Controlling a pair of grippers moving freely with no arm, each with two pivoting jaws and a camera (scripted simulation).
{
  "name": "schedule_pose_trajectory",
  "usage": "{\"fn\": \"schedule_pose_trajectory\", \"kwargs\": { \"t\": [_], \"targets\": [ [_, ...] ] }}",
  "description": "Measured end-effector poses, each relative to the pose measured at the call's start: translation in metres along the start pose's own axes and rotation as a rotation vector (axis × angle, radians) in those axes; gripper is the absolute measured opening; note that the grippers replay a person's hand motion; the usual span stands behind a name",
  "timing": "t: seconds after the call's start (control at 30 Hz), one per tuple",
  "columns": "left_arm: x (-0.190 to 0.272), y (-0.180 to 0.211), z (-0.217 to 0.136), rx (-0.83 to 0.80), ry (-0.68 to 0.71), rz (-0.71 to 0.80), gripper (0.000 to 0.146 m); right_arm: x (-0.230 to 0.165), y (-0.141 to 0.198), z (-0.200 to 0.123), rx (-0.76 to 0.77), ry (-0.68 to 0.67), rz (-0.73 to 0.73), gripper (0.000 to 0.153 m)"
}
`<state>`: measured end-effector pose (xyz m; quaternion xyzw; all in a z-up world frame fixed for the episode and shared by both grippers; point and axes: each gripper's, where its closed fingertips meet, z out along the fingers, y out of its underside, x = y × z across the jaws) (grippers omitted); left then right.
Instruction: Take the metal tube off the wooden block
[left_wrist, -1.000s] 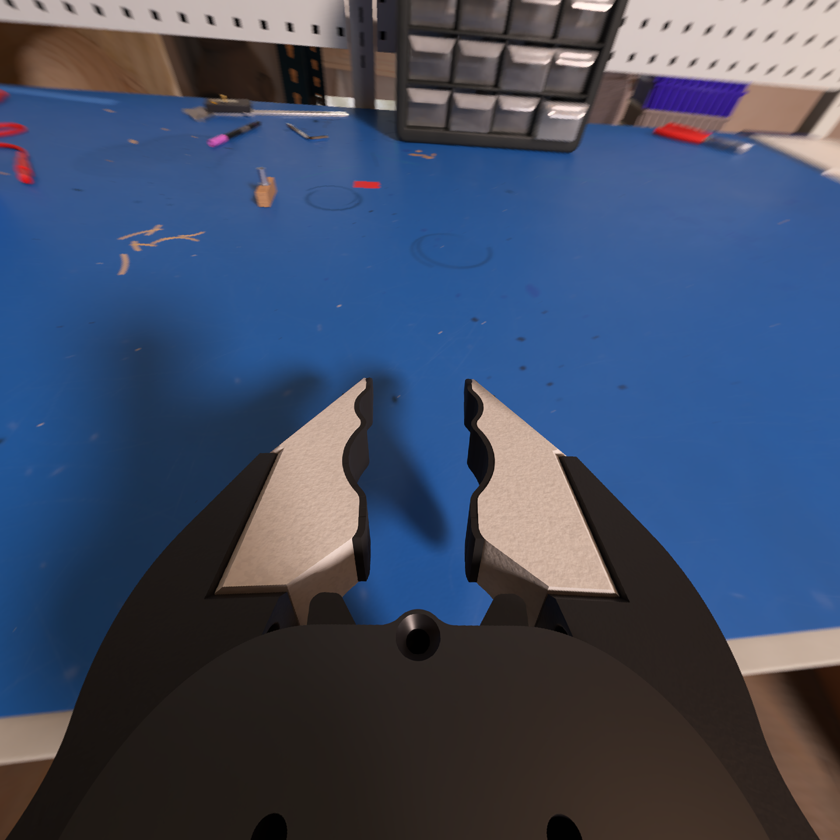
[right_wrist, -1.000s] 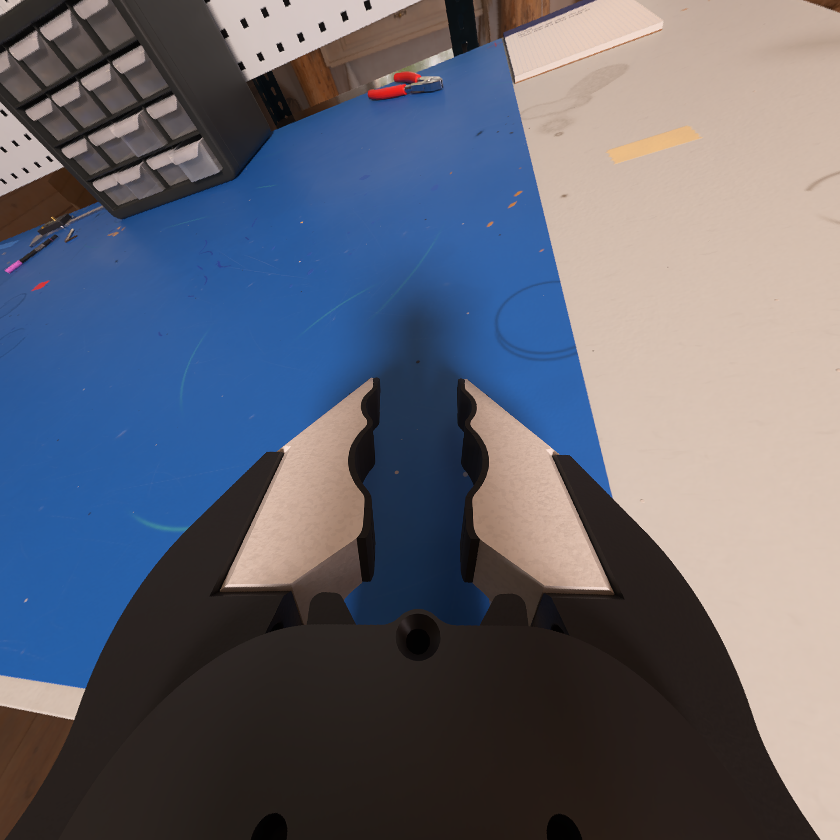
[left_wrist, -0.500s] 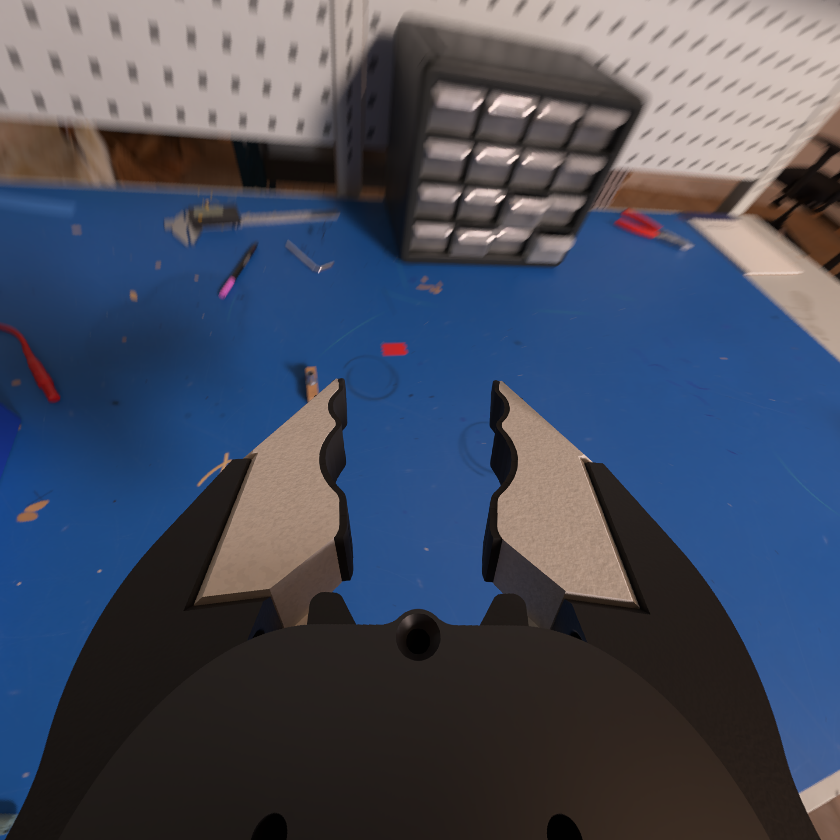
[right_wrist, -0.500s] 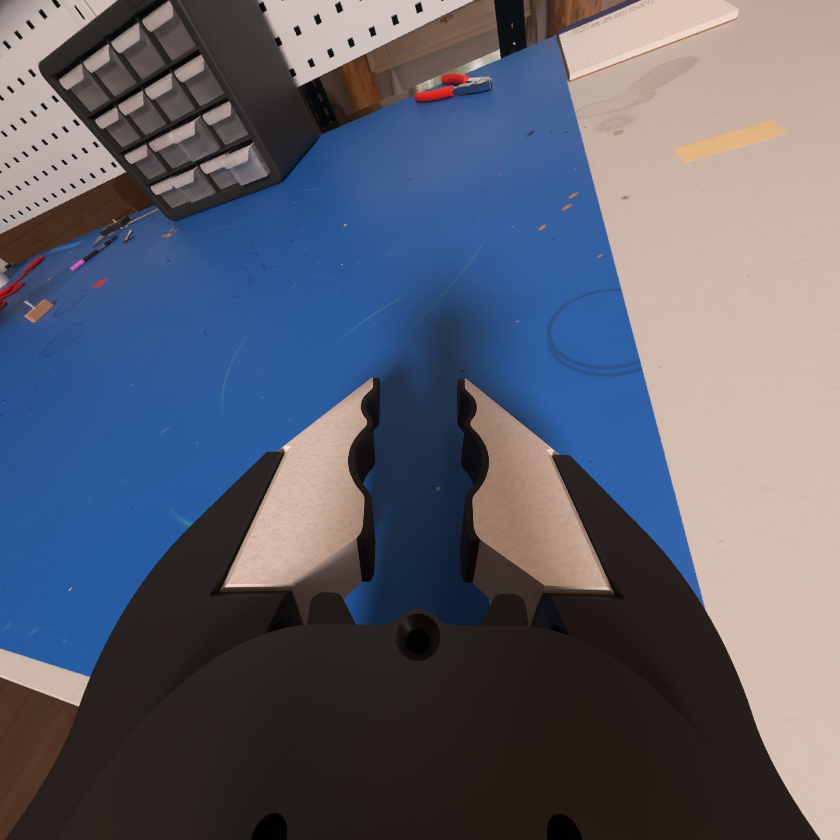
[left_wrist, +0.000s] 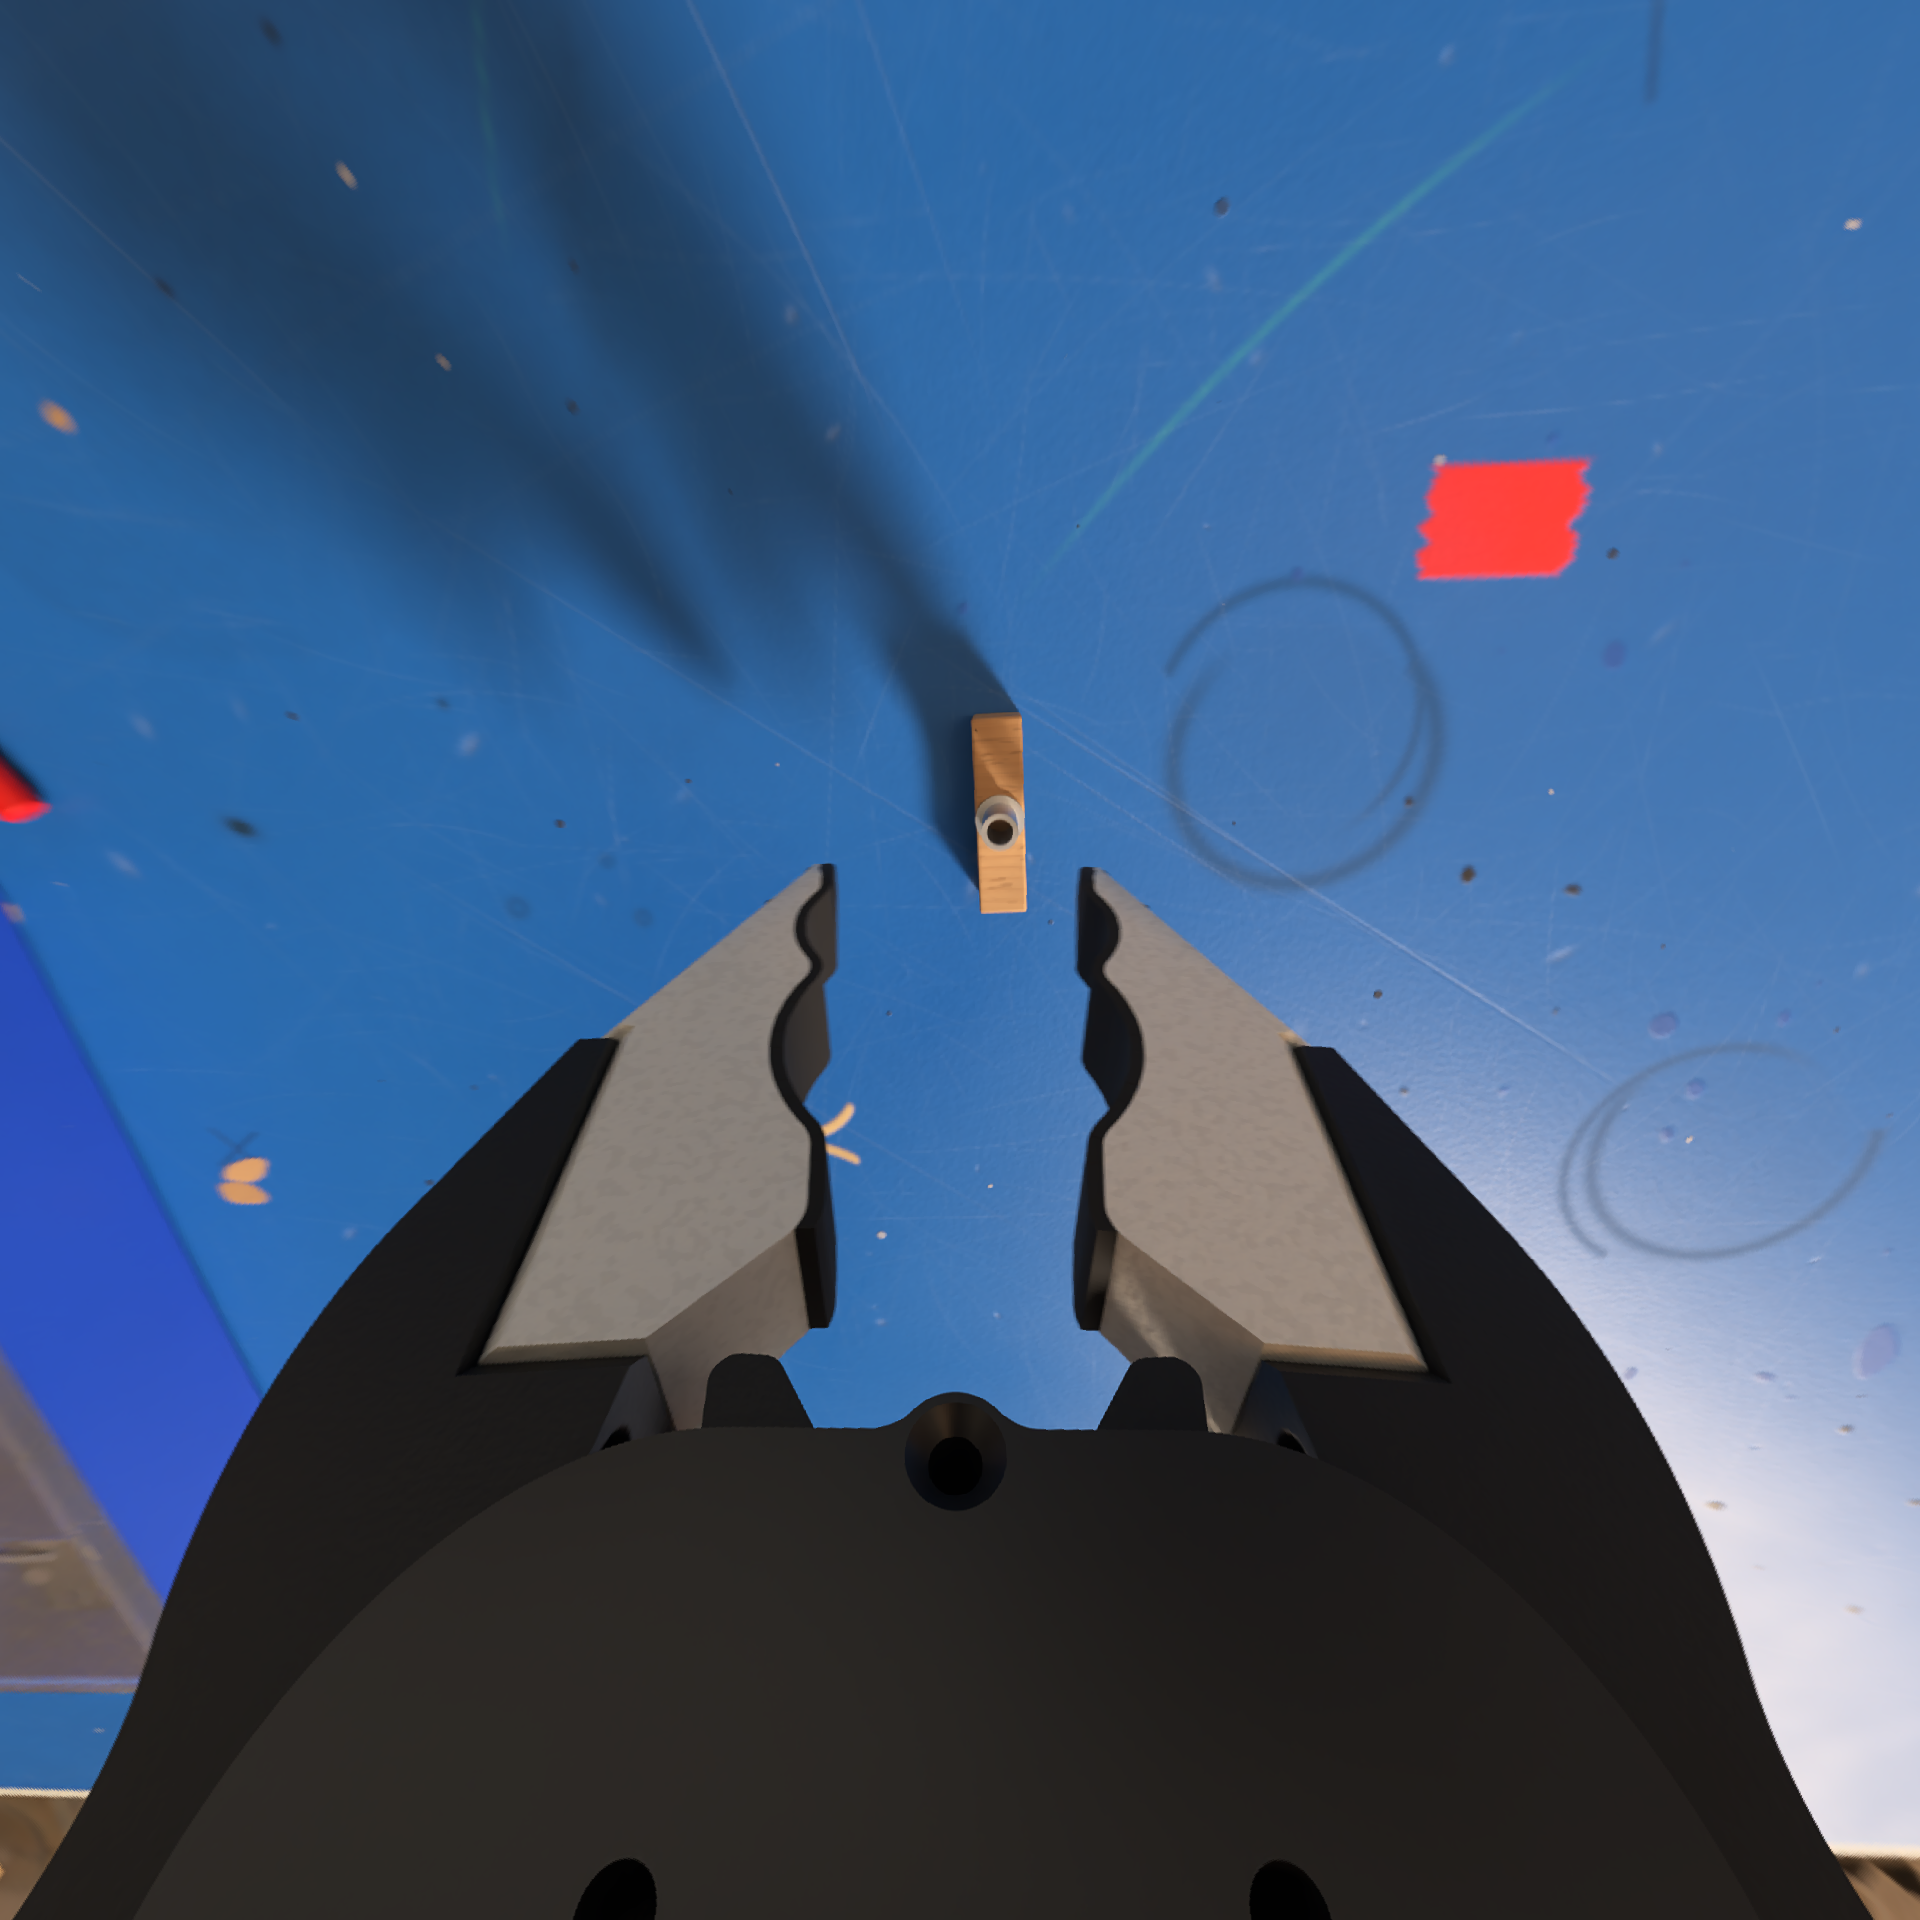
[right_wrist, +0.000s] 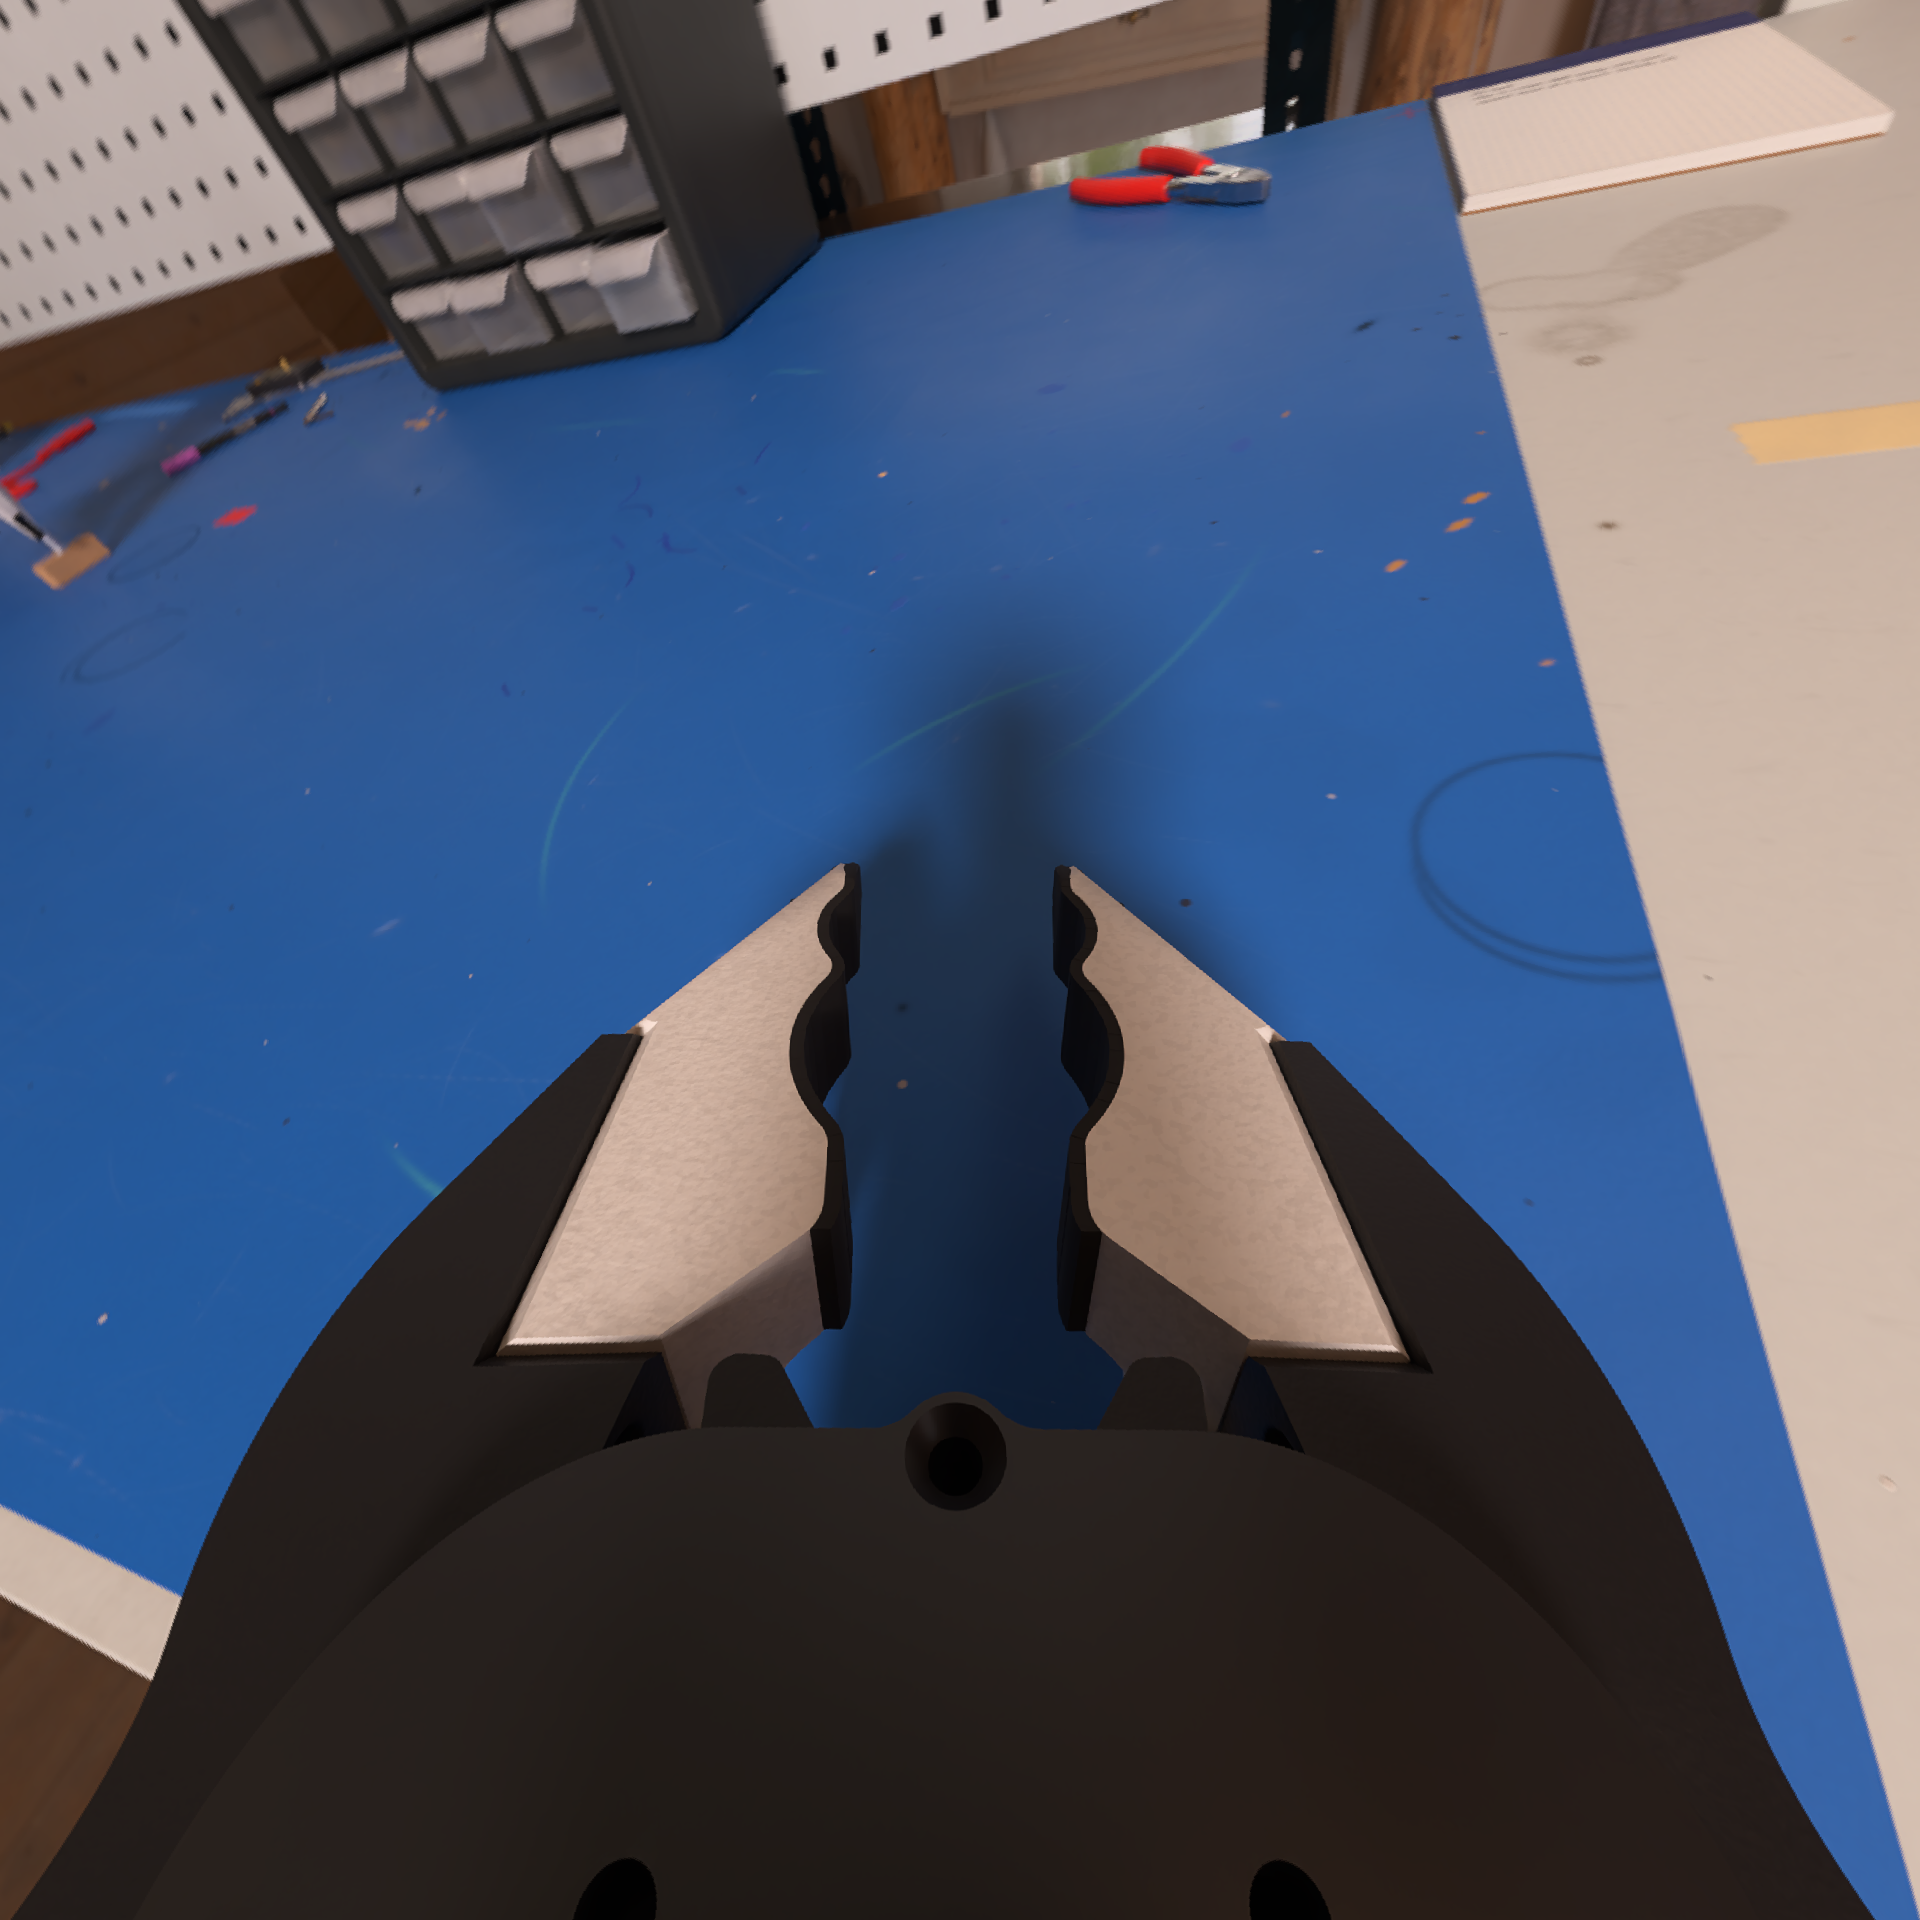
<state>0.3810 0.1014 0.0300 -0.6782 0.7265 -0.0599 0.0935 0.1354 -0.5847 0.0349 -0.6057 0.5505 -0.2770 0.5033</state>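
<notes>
A small wooden block (left_wrist: 998, 769) lies on the blue mat, seen from almost straight above in the left wrist view. A short metal tube (left_wrist: 1000, 828) stands upright in it, its open end facing the camera. My left gripper (left_wrist: 956, 883) is open and empty above the block, which shows just beyond the fingertips, slightly right of the gap's middle. The block also shows in the right wrist view (right_wrist: 71, 561) at the far left, with the tip of the left gripper above it. My right gripper (right_wrist: 956, 883) is open and empty, far from the block, over the mat near its right edge.
A red tape patch (left_wrist: 1502, 517) and pencilled circles (left_wrist: 1304, 727) lie right of the block. A black drawer cabinet (right_wrist: 520, 177) stands at the back. Red pliers (right_wrist: 1169, 185), a notepad (right_wrist: 1652, 114), a pink-capped marker (right_wrist: 218, 445) and the bare beige tabletop (right_wrist: 1745, 623) also show.
My left gripper moved forward and tipped down, so it now looks almost straight down at the block; its jaws narrowed a little. The right gripper's view shifted slightly; its jaws stayed open.
</notes>
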Motion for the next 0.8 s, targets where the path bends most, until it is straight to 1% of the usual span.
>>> {"fn": "schedule_pose_trajectory", "kwargs": {
  "t": [0.03,0.07,0.1,0.13,0.2,0.3,0.4,0.43,0.5,0.57,0.63,0.67,0.73,0.8],
  "targets": [
    [0.001,0.001,0.006,-0.028,0.021,-0.024,0.038,-0.004,0.001,0.001,-0.012,-0.006,-0.02,0.037],
    [0.006,0.0,0.009,-0.042,0.079,-0.061,0.032,-0.009,0.003,0.003,-0.028,-0.014,-0.043,0.037],
    [0.009,-0.002,0.011,-0.041,0.133,-0.092,0.019,-0.015,0.006,0.004,-0.048,-0.024,-0.069,0.038],
    [0.009,-0.003,0.012,-0.03,0.137,-0.1,0.006,-0.023,0.009,0.006,-0.067,-0.035,-0.097,0.038],
    [0.009,-0.004,0.012,-0.025,0.106,-0.075,0.006,-0.049,0.014,0.012,-0.09,-0.086,-0.124,0.038],
    [0.009,0.0,0.011,-0.026,0.083,-0.08,0.006,-0.12,0.022,0.03,-0.119,-0.242,-0.158,0.037],
    [0.006,0.01,0.009,-0.035,0.094,-0.085,0.006,-0.208,0.02,0.051,-0.169,-0.385,-0.277,0.038],
    [0.003,0.013,0.009,-0.031,0.098,-0.099,0.006,-0.243,0.014,0.058,-0.175,-0.445,-0.291,0.038],
    [-0.005,0.022,0.008,-0.014,0.101,-0.143,0.006,-0.311,0.001,0.076,-0.181,-0.556,-0.272,0.04],
    [-0.012,0.032,0.006,0.0,0.09,-0.183,0.006,-0.368,-0.002,0.096,-0.262,-0.631,-0.291,0.044],
    [-0.018,0.046,0.004,0.005,0.079,-0.207,0.006,-0.406,-0.001,0.124,-0.353,-0.626,-0.365,0.05],
    [-0.02,0.052,0.002,0.009,0.078,-0.219,0.006,-0.419,0.001,0.139,-0.407,-0.607,-0.412,0.051],
    [-0.025,0.066,0.0,0.025,0.069,-0.249,0.006,-0.43,0.005,0.171,-0.542,-0.531,-0.512,0.052],
    [-0.028,0.077,-0.002,0.037,0.056,-0.263,0.006,-0.431,0.009,0.198,-0.683,-0.447,-0.59,0.052]
  ]
}}
